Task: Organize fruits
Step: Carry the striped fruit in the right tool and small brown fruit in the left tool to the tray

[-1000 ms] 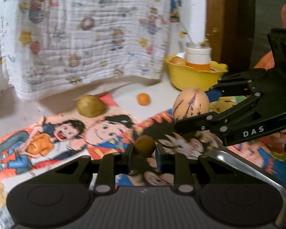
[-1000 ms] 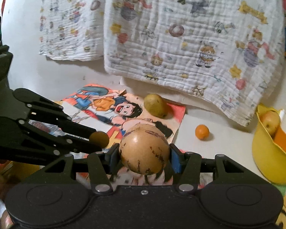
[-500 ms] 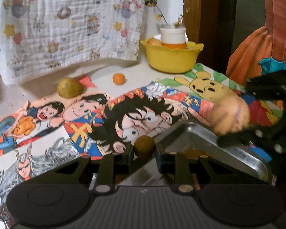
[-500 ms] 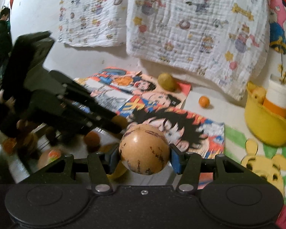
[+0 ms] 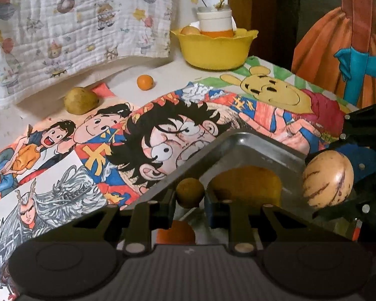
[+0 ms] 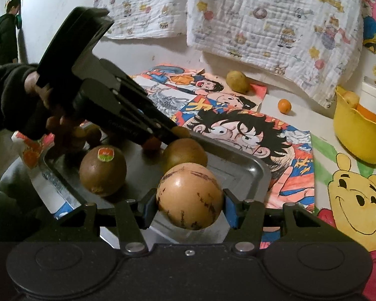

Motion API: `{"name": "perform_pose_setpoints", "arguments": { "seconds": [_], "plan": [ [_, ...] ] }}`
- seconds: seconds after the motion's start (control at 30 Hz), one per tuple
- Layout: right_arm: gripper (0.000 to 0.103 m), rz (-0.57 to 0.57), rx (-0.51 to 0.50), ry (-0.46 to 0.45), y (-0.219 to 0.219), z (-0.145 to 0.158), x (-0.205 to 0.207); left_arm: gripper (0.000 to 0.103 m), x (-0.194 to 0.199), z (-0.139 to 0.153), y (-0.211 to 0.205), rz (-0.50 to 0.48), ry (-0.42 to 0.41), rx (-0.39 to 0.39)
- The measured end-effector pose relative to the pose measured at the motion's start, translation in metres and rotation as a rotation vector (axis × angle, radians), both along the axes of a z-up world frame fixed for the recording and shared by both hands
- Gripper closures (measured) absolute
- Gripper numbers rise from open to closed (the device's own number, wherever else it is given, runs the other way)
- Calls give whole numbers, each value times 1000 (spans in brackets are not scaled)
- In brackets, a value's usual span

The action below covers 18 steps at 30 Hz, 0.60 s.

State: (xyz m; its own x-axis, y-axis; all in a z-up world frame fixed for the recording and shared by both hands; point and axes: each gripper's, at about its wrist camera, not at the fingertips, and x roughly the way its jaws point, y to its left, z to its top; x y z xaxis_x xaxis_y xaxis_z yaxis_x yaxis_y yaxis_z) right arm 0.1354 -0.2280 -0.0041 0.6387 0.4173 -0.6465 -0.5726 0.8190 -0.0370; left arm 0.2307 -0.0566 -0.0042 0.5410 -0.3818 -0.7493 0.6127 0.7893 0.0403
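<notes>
My left gripper (image 5: 190, 197) is shut on a small brown round fruit (image 5: 189, 192) and holds it over the metal tray (image 5: 268, 148). My right gripper (image 6: 189, 209) is shut on a tan striped melon (image 6: 189, 195) above the tray's near corner (image 6: 253, 170); the melon also shows in the left wrist view (image 5: 327, 178). In the tray lie a brown kiwi with a sticker (image 6: 102, 170), a yellow-brown fruit (image 6: 185, 151) and a small red fruit (image 6: 150, 145). A pear (image 5: 80, 100) and a small orange (image 5: 145, 82) lie on the table beyond.
A yellow bowl (image 5: 213, 47) with a fruit and a white-and-orange cup stands at the back. A cartoon blanket (image 5: 75, 25) hangs behind. Cartoon posters (image 5: 163, 130) cover the table. A person (image 6: 5, 40) stands far left.
Both grippers have drawn back from the far table to over the metal tray, each still holding its fruit. The tray and its fruits have come into view.
</notes>
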Motion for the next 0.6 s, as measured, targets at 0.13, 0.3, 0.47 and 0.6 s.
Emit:
{"name": "perform_pose_setpoints", "arguments": {
  "seconds": [0.13,0.3,0.47,0.6],
  "plan": [
    [47,3,-14,8,4,-5,-1,76,-1,-2,-3,3,11,32],
    [47,6,-20,11,7,-9,0,76,-2,-3,-4,9,12,48],
    [47,9,-32,5,11,-12,-2,75,-5,-1,-4,20,9,60],
    [47,10,-31,12,12,-15,-5,73,-9,2,-3,33,6,55]
  ]
}}
